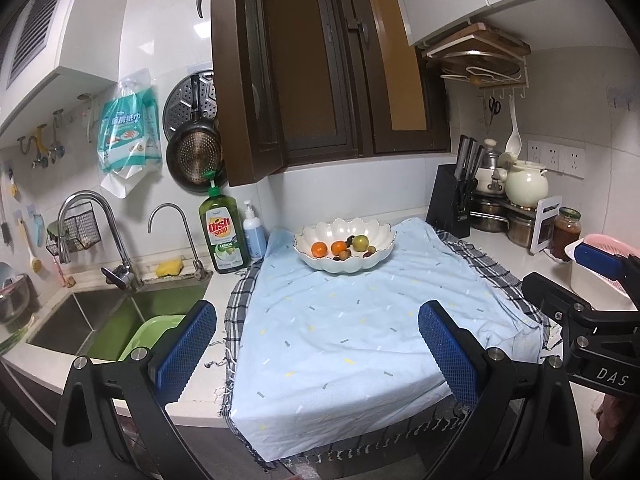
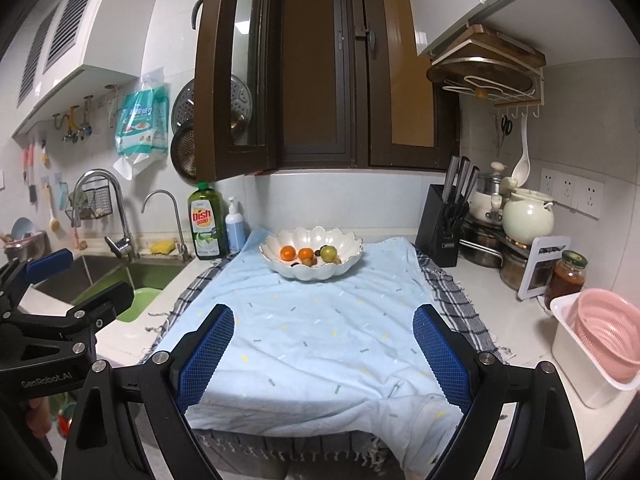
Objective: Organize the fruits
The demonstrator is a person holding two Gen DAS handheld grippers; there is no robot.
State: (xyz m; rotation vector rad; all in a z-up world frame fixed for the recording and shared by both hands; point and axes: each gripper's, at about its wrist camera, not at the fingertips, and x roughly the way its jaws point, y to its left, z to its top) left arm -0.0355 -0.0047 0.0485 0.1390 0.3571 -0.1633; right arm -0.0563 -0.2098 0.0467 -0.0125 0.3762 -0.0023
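Observation:
A white scalloped bowl (image 1: 345,266) (image 2: 310,272) stands at the far end of a light blue cloth (image 1: 352,328) (image 2: 316,344) on the counter. In it lie two oranges (image 1: 319,249) (image 2: 287,253), a green fruit (image 1: 360,243) (image 2: 329,254) and several small dark and brown fruits (image 1: 345,255). My left gripper (image 1: 318,352) is open and empty, over the near part of the cloth. My right gripper (image 2: 323,356) is open and empty too, beside it on the right. Each gripper shows at the edge of the other's view.
A sink (image 1: 104,320) with a green basin (image 1: 150,334) and taps lies left. A dish soap bottle (image 1: 224,232) and a pump bottle (image 1: 254,232) stand behind it. A knife block (image 2: 442,226), pots, a jar (image 2: 566,278) and a white tub with a pink colander (image 2: 604,336) stand right.

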